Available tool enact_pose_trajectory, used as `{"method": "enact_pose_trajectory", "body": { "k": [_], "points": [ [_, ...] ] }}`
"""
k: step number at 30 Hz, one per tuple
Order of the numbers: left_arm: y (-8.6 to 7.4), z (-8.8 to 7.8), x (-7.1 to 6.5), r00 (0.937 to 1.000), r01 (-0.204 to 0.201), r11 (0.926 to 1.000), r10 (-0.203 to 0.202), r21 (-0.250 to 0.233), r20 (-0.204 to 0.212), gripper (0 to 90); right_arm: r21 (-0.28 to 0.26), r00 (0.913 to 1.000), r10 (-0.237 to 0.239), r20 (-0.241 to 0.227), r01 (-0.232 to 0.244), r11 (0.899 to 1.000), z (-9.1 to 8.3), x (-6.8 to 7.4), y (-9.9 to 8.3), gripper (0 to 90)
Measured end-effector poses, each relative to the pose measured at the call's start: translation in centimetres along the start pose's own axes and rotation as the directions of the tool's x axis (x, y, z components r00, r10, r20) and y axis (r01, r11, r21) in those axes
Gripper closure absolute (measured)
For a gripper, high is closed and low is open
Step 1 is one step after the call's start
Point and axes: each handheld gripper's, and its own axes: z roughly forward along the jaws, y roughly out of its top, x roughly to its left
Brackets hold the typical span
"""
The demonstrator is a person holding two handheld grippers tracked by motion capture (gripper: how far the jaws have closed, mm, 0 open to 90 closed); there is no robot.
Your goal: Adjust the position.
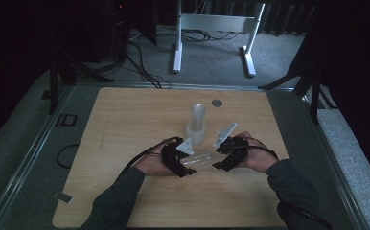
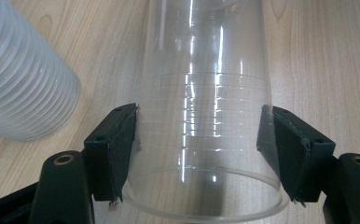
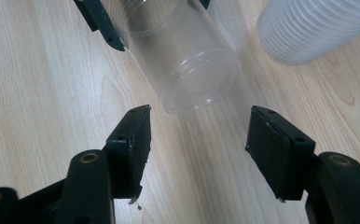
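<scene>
Two grippers meet over one clear plastic cup (image 1: 200,160) near the middle of the wooden table (image 1: 125,124) in the high view. The cup lies on its side between them, held level by the left gripper (image 1: 185,165), probably so that the right gripper (image 1: 221,163) can come at its free end. Just behind the hands an upright stack of cups (image 1: 196,123) stands on the tabletop, most likely the source or the goal of this single cup. A small round disc (image 1: 216,102) lies farther back on the wood. Beyond the table's metal edge the floor is grey carpet with loose cables (image 1: 140,62) and the white legs of a stand (image 1: 212,38); the room around it is dark.

In the left gripper view the jaws pinch the cup (image 2: 201,126) across its wall near the wide rim, pads (image 2: 117,149) pressed against both sides, which keeps it from rolling. The ribbed stack (image 2: 24,79) shows just beside it at the upper left.

In the right gripper view the jaws stand spread with bare wood between them, the pads (image 3: 138,140) short of the cup's closed base (image 3: 192,70) and touching nothing. The cup points its base towards them, apart by a small gap, and the stack (image 3: 313,28) shows at the upper right.
</scene>
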Motion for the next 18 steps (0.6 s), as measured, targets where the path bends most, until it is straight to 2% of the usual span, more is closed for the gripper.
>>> {"method": "enact_pose_trajectory", "body": {
  "k": [10, 18],
  "points": [
    [0.14, 0.38, -0.31, 0.9998, -0.018, 0.9997, 0.018, 0.016, 0.007, 29.8, 0.027, 0.9990, -0.033, -0.030, 0.034, 0.999, 0.41, 0.16, 0.19, 38.9],
    [0.32, 0.96, -0.77, 0.9988, -0.048, 0.9982, 0.048, 0.036, 0.014, 29.8, 0.047, 0.9968, -0.051, -0.061, 0.054, 0.997, 0.88, 0.41, 0.29, 37.8]
  ]
}}
